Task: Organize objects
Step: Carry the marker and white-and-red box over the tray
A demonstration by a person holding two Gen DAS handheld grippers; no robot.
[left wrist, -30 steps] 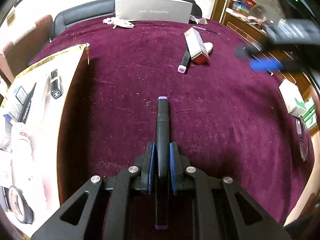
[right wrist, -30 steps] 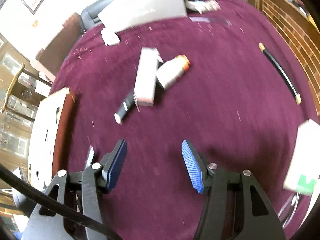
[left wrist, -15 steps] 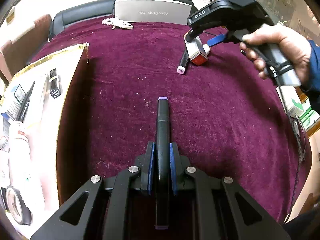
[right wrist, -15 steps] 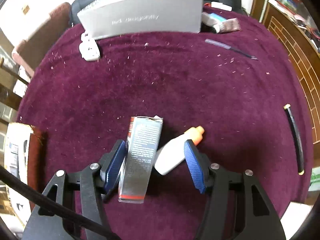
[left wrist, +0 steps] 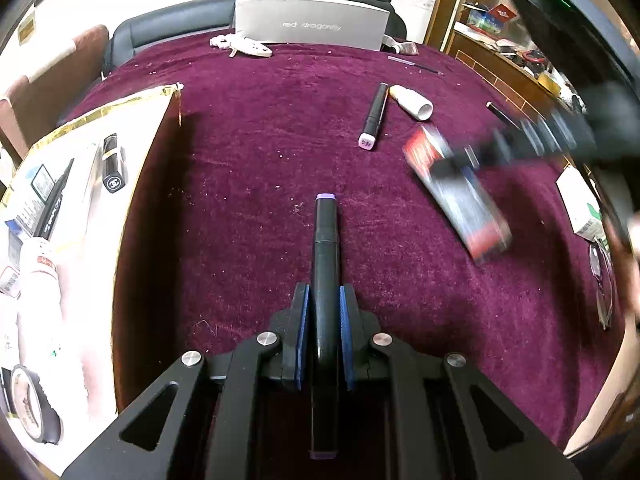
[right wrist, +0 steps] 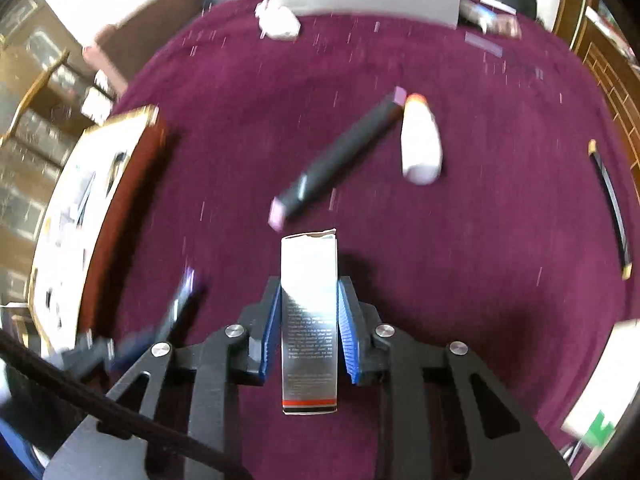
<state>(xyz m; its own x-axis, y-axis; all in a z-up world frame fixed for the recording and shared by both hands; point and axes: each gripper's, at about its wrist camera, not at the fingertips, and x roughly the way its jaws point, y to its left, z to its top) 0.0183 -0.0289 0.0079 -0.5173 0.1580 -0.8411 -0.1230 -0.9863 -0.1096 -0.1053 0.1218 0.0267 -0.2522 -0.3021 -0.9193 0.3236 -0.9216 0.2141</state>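
Observation:
My left gripper (left wrist: pixel 324 300) is shut on a black marker (left wrist: pixel 326 248) with a purple cap, held above the maroon cloth. My right gripper (right wrist: pixel 308 296) is closing, its blue pads pressed on the sides of a silver carton (right wrist: pixel 309 276) with a red-and-black end. In the left wrist view that carton (left wrist: pixel 472 208) is a blur in the air at the right. A second black marker (right wrist: pixel 340 156) and a white bottle (right wrist: pixel 420 140) with an orange cap lie on the cloth beyond it. A gold-rimmed white tray (left wrist: pixel 120 100) at the left holds several cosmetics.
A grey box (left wrist: pixel 312 24) lettered "red dragonfly" stands at the far edge with a small white item (left wrist: pixel 248 44) beside it. A thin black stick (right wrist: pixel 612 208) with gold ends lies at the right. A white-and-green carton (left wrist: pixel 580 204) sits at the right edge.
My right gripper closed on the silver carton and carried it off the cloth, away from the marker and the bottle. The left gripper and its marker stayed where they were.

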